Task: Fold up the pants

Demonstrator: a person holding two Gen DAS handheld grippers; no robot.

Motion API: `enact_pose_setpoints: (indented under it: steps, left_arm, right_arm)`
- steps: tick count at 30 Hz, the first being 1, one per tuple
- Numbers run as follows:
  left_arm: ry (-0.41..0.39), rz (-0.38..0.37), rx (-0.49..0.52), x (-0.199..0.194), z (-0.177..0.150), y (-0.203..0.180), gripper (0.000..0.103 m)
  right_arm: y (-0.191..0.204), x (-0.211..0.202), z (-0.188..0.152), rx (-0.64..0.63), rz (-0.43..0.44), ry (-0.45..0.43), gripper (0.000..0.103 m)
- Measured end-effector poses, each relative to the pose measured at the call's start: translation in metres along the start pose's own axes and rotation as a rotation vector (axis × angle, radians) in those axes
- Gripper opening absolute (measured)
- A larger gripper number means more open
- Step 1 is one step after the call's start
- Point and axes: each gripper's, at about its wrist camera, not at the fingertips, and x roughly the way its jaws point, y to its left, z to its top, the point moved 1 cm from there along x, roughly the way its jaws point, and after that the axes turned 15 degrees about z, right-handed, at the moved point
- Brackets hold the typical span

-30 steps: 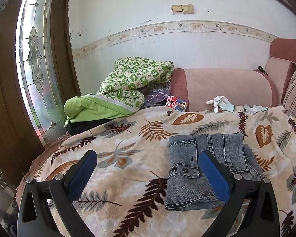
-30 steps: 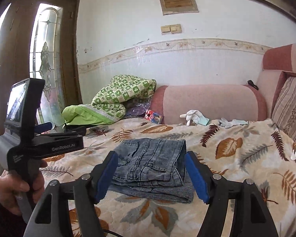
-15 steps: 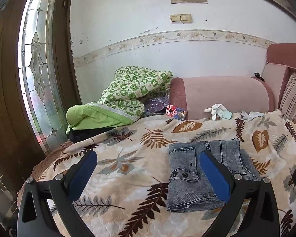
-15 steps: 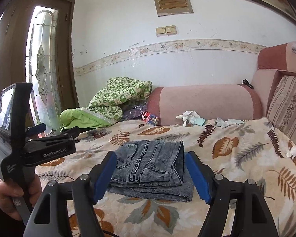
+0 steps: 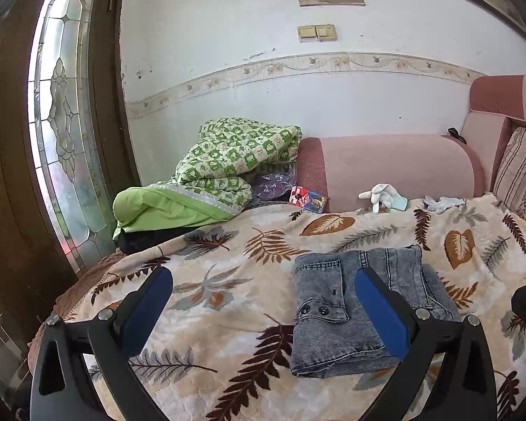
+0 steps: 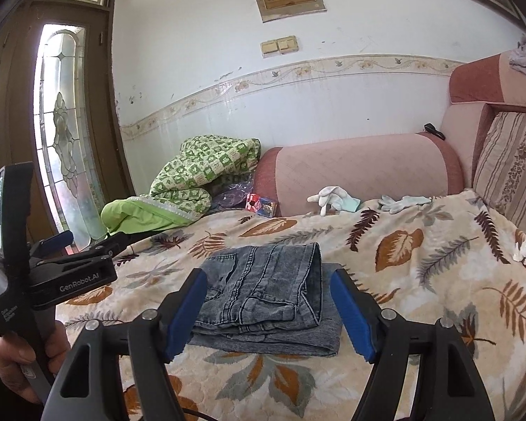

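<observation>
Both grippers are sitting slightly farther back from the pants than a second ago. From the left wrist, the left gripper [image 5: 263, 301] is hanging released, jaws wide, the folded pants [image 5: 336, 315] lying on the leaf blanket [image 5: 228, 280] behind its right finger. From the right wrist, the right gripper [image 6: 268, 310] is hovering released just before the pants [image 6: 263, 291]; a hand [image 6: 24, 361] is gripping the left tool beside them.

The pants [image 6: 263, 291] (grey-blue washed denim) lay folded into a compact, flat stack on the leaf-print blanket [image 6: 420, 266], two waistband buttons toward nine o'clock.
</observation>
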Motion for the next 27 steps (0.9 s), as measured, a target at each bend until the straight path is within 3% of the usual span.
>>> enact_pose_setpoints:
  steps: [19, 22, 25, 27]
  left_arm:
    - [-0.039, -0.060, 0.022, -0.013, 0.002, -0.007, 0.103]
    - [-0.045, -0.103, 0.002, -0.016, 0.002, -0.006, 0.103]
    - [-0.080, -0.192, -0.034, -0.023, 0.000, -0.003, 0.103]
    - [-0.107, -0.203, -0.051, -0.027, -0.001, -0.002, 0.103]
  right_arm:
    - [-0.002, 0.011, -0.011, -0.007, 0.012, 0.044, 0.076]
    - [0.001, 0.012, -0.012, -0.021, 0.014, 0.050, 0.076]
    - [0.004, 0.013, -0.013, -0.031, 0.018, 0.055, 0.076]
    - [0.004, 0.014, -0.014, -0.034, 0.018, 0.057, 0.076]
